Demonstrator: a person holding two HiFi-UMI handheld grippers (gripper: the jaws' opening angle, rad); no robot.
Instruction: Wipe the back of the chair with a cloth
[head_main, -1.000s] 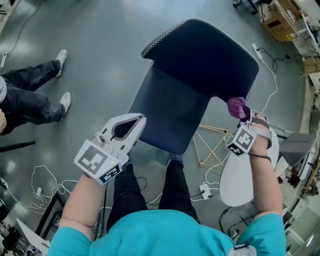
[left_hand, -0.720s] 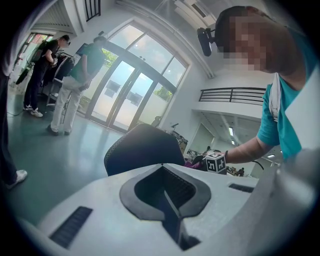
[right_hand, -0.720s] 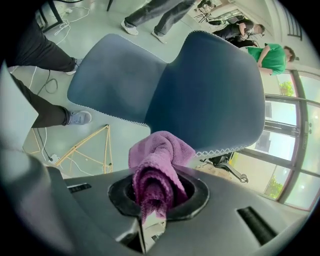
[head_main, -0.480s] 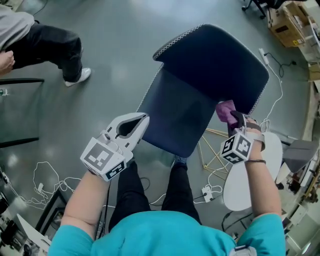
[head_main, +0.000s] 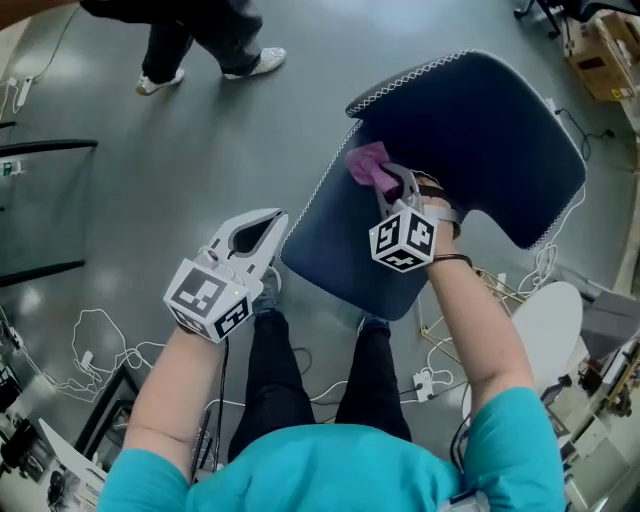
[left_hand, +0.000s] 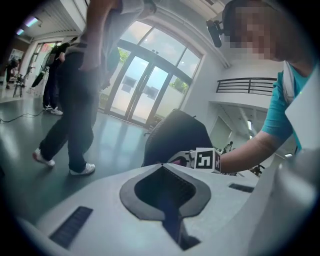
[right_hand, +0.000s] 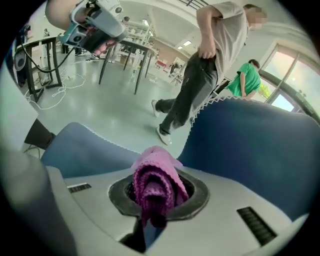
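Observation:
The dark navy chair has white stitching, with its backrest (head_main: 480, 130) at the upper right and its seat (head_main: 350, 245) below it. My right gripper (head_main: 388, 182) is shut on a purple cloth (head_main: 368, 163), held over the join of seat and backrest near the chair's left edge. In the right gripper view the bunched cloth (right_hand: 155, 182) fills the jaws, with the backrest (right_hand: 250, 145) to the right. My left gripper (head_main: 274, 217) hovers just left of the seat edge, shut on nothing; its jaws meet at the tip (left_hand: 161, 165). The chair (left_hand: 175, 137) shows beyond them.
A person's legs (head_main: 200, 35) cross the floor at the top. Loose cables (head_main: 85, 350) lie at the lower left and a black frame (head_main: 40, 210) stands at the left. At the right are a white round top (head_main: 540, 325) and a cardboard box (head_main: 605, 55).
My right gripper has carried the cloth from the chair's right edge leftwards, to the seat-back join. The chair looks turned. The person at the left has walked to the top.

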